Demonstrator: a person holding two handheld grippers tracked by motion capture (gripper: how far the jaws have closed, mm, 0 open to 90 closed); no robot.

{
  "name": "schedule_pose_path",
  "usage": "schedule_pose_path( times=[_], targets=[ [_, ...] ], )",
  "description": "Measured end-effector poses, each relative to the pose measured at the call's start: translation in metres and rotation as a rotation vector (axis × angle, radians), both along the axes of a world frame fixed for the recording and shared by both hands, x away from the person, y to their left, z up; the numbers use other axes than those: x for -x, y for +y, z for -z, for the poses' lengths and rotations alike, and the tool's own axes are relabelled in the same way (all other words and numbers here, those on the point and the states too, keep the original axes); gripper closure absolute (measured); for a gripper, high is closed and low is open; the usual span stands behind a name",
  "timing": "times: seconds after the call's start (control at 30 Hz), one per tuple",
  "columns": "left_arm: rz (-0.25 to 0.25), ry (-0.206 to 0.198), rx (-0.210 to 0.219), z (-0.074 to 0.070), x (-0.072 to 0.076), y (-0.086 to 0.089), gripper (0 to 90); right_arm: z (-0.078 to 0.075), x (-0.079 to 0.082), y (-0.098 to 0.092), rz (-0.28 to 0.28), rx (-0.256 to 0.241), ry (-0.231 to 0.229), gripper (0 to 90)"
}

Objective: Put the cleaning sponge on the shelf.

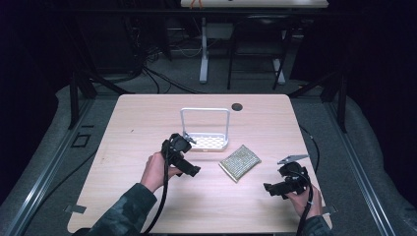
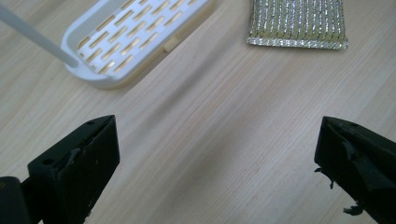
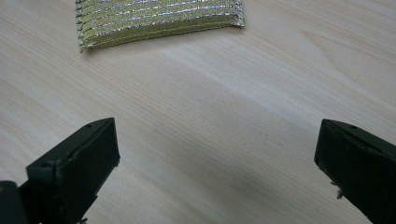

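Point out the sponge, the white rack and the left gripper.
sponge (image 1: 239, 162), high view, middle of its glittery top.
white rack (image 1: 208, 142), high view, slotted base.
left gripper (image 2: 217, 163), left gripper view, gap between open jaws.

A dark lab or recording studio: black curtains, floor cables (image 1: 162, 81), and plain wooden table (image 1: 147, 123) on rails.

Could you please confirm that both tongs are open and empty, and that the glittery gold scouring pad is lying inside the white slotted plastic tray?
Not quite. The glittery gold scouring pad lies on the light wooden table beside the white slotted plastic tray, apart from it, as the high view shows. The rest holds: the left tongs and right tongs are open and empty.
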State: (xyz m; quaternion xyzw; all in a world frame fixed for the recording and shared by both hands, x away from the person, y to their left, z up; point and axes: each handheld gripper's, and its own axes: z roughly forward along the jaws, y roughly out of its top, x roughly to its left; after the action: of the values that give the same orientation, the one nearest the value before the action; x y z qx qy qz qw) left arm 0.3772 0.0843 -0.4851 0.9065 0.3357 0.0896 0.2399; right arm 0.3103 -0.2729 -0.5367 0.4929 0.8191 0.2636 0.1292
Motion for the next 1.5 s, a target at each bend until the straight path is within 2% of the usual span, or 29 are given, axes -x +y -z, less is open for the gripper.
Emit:
schedule_pose_path(
  times=[0.27, 0.37, 0.47, 0.67, 0.73, 0.8, 0.97, 1.33, 1.37, 1.5],
  targets=[
    [0.042, 0.007, -0.011, 0.000, -0.003, -0.027, 0.0, 0.001, 0.000, 0.001, -0.012, 0.004, 0.003, 0.0],
    [0.059, 0.011, -0.002, 0.001, -0.006, -0.042, 0.1, 0.001, 0.000, 0.001, -0.012, 0.002, 0.009, 0.0],
    [0.067, 0.013, 0.000, 0.002, -0.008, -0.049, 0.1, 0.001, 0.000, 0.002, -0.013, 0.001, 0.008, 0.0],
    [0.107, 0.027, -0.007, 0.006, -0.012, -0.073, 0.1, 0.002, -0.001, 0.001, -0.012, -0.001, 0.011, 0.0],
    [0.119, 0.031, -0.009, 0.009, -0.014, -0.086, 0.1, 0.002, -0.001, 0.001, -0.023, 0.004, 0.023, 0.0],
    [0.124, 0.031, -0.012, 0.010, -0.015, -0.090, 0.1, 0.003, -0.001, 0.002, -0.025, 0.003, 0.022, 0.0],
    [0.141, 0.041, -0.025, 0.021, -0.018, -0.110, 0.0, 0.003, -0.001, 0.001, -0.028, -0.004, 0.018, 0.4],
    [0.135, 0.043, -0.024, 0.039, -0.023, -0.135, 0.0, 0.003, -0.001, 0.002, -0.037, 0.000, 0.030, 1.3],
    [0.137, 0.048, -0.041, 0.043, -0.025, -0.139, 0.1, 0.003, 0.000, 0.003, -0.036, -0.006, 0.025, 1.3],
    [0.129, 0.058, -0.062, 0.052, -0.026, -0.145, 0.2, 0.002, 0.000, 0.003, -0.039, -0.002, 0.023, 1.4]
  ],
)
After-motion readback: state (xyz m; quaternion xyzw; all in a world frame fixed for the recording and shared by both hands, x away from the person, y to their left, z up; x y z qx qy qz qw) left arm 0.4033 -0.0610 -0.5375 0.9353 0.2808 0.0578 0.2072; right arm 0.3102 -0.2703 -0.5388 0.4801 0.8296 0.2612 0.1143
